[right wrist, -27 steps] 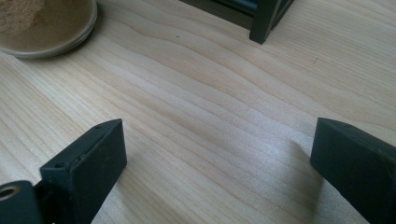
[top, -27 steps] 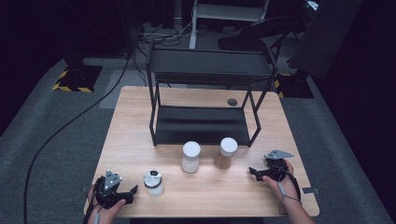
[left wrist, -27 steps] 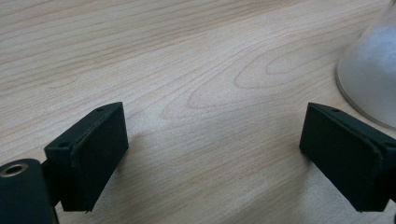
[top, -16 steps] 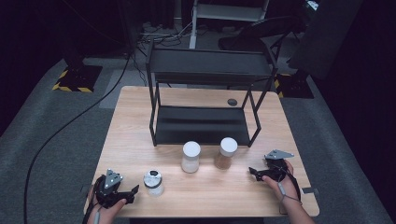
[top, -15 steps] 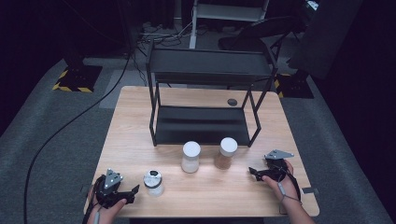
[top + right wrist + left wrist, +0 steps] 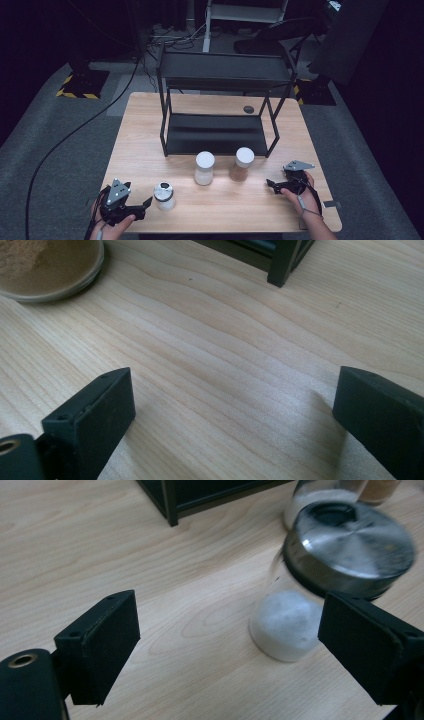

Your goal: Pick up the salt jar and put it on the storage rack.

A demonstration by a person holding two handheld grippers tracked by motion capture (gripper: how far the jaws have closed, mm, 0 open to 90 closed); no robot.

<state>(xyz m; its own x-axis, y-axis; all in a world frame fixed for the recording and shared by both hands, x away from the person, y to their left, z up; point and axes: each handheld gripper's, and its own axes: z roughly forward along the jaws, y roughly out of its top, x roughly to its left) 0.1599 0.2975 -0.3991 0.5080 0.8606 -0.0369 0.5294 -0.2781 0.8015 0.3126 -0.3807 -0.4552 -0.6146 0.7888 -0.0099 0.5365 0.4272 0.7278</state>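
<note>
Three jars stand on the wooden table (image 6: 150, 145). A small glass jar with a metal lid (image 6: 164, 195) (image 6: 320, 580) holds white powder at the front left. My left gripper (image 6: 142, 206) (image 6: 235, 650) is open just left of it, the jar near its right jaw. A white-lidded jar of white powder (image 6: 204, 168) and a white-lidded jar of brown powder (image 6: 241, 164) (image 6: 45, 262) stand mid-table. My right gripper (image 6: 272, 185) (image 6: 235, 415) is open at the front right, with bare wood between its jaws.
A black two-level metal shelf rack (image 6: 220, 100) (image 6: 282, 260) stands at the back half of the table. A small dark round object (image 6: 248, 109) lies beside its right rear leg. Grey carpet and cables surround the table.
</note>
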